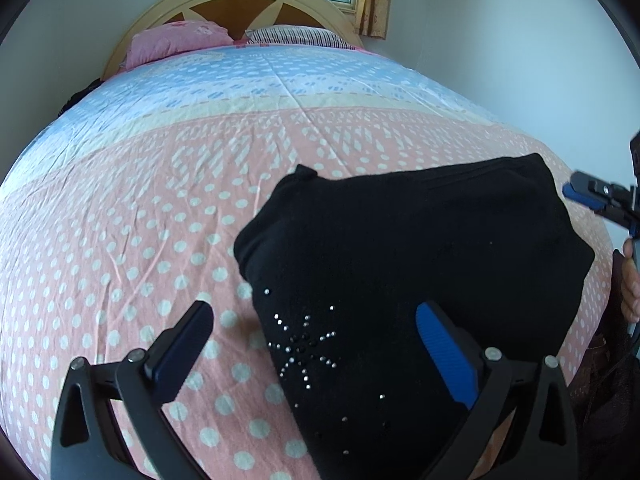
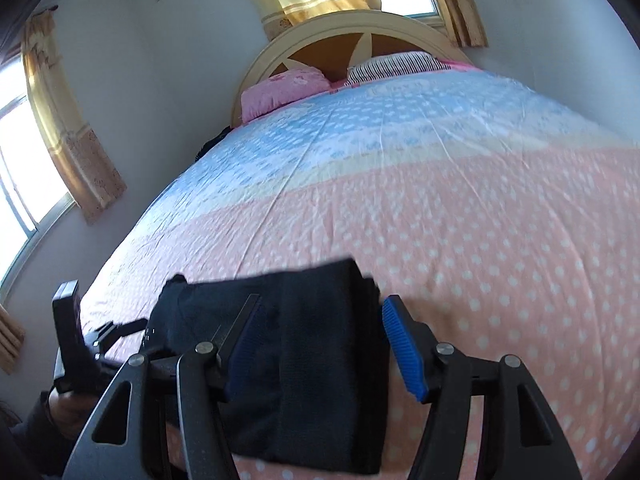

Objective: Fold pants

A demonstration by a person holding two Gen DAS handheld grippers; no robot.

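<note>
We see the black pants (image 1: pixel 400 264) folded into a compact bundle on the bedspread (image 1: pixel 160 200), at the near pink end of it, far from the headboard (image 1: pixel 240 4). In the left wrist view the bundle's long axis runs from the rhinestone star (image 1: pixel 306 348) at the near edge up toward the far right corner. The left gripper (image 1: pixel 316 344) stands spread wide, released, one blue pad over the fabric, the other over the bedspread; contact we cannot tell. The right gripper (image 2: pixel 320 340) is parted, released, the folded bundle lying between its fingers, pads not pressing it.
</note>
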